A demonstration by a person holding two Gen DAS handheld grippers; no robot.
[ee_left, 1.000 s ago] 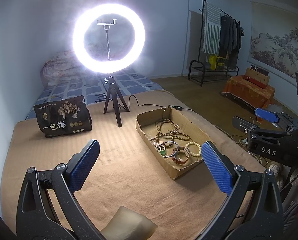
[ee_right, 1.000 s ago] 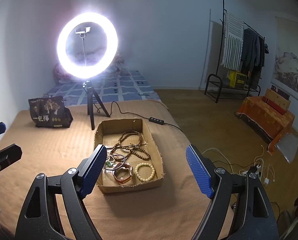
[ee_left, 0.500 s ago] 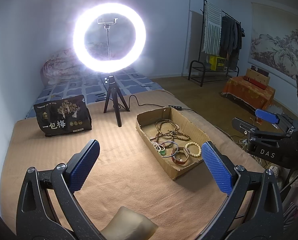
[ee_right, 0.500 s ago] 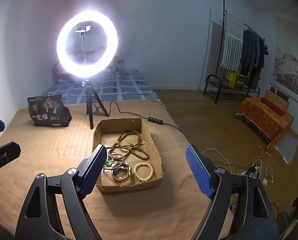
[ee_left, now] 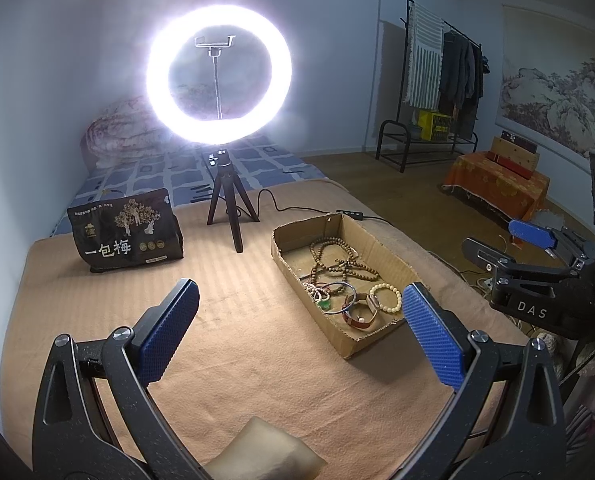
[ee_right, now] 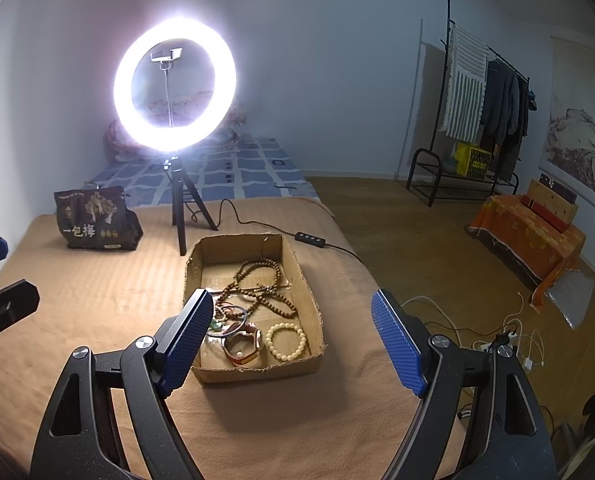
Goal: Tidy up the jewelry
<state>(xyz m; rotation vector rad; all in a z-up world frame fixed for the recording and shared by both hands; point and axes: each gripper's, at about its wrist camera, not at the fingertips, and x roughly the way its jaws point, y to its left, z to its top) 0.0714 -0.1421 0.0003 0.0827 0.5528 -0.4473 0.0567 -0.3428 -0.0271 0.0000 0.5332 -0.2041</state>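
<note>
A shallow cardboard box lies on the tan blanket. It holds a long brown bead necklace, a cream bead bracelet, a brown leather band, a thin bangle and a green piece. My left gripper is open and empty, above the blanket left of the box. My right gripper is open and empty, over the box's near end. It also shows in the left wrist view.
A lit ring light on a black tripod stands behind the box, its cable trailing right. A black snack bag stands at the back left. A small pale pillow lies near. The bed edge drops off right of the box.
Both grippers stay open and almost still. The right wrist view has crept slightly closer to the box.
</note>
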